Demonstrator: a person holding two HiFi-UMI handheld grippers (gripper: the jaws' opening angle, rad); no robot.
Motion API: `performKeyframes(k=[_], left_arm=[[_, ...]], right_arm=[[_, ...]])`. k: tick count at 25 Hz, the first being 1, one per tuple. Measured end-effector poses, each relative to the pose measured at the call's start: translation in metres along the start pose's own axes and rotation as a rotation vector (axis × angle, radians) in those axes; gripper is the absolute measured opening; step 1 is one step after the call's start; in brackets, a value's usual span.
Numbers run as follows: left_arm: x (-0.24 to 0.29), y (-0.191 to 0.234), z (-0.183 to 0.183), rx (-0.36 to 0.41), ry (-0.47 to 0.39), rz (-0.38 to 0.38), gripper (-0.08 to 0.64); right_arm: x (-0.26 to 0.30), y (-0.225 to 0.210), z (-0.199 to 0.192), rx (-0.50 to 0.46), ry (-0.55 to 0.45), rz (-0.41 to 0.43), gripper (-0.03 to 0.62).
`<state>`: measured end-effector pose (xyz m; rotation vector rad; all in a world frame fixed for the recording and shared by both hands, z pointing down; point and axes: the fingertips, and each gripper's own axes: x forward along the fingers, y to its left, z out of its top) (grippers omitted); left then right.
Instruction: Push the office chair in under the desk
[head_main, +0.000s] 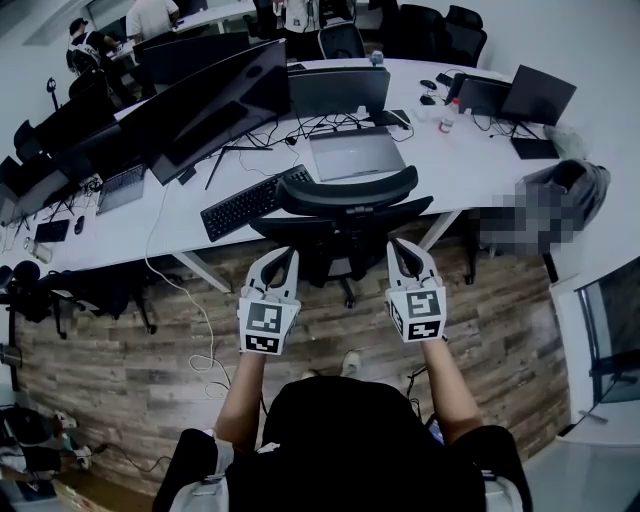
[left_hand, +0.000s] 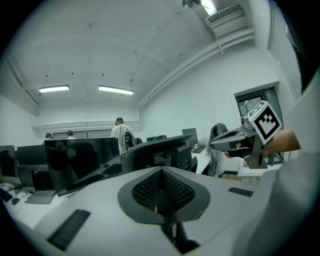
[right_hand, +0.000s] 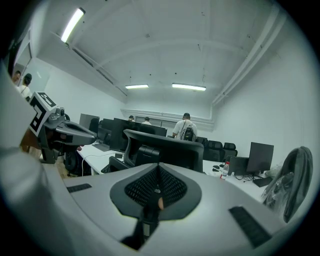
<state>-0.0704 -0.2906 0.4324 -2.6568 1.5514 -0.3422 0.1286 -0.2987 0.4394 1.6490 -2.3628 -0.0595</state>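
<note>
Cannot make out seat or base of office chair (head_main: 345, 200): dark, tucked below backrest. Cannot tell whether left gripper (head_main: 283, 262) or right gripper (head_main: 404, 252) touches it. Lose counter (head_main: 470, 170) past left edge. Cannot identify small items (head_main: 429, 92) at far end.

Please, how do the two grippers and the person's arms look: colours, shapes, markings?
Both the left gripper and the right gripper have pale grey, tapered shells with dark meshed pads. Each carries a cube with black-and-white square markers. The forearms are bare; the person wears a black top.
</note>
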Motion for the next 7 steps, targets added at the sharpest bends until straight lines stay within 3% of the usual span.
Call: performKeyframes(k=[7], left_arm=[[0.0039, 0.0023, 0.0083, -0.005, -0.028, 0.021, 0.015]], right_arm=[[0.0028, -0.0026, -0.0015, -0.003, 0.004, 0.002, 0.025]])
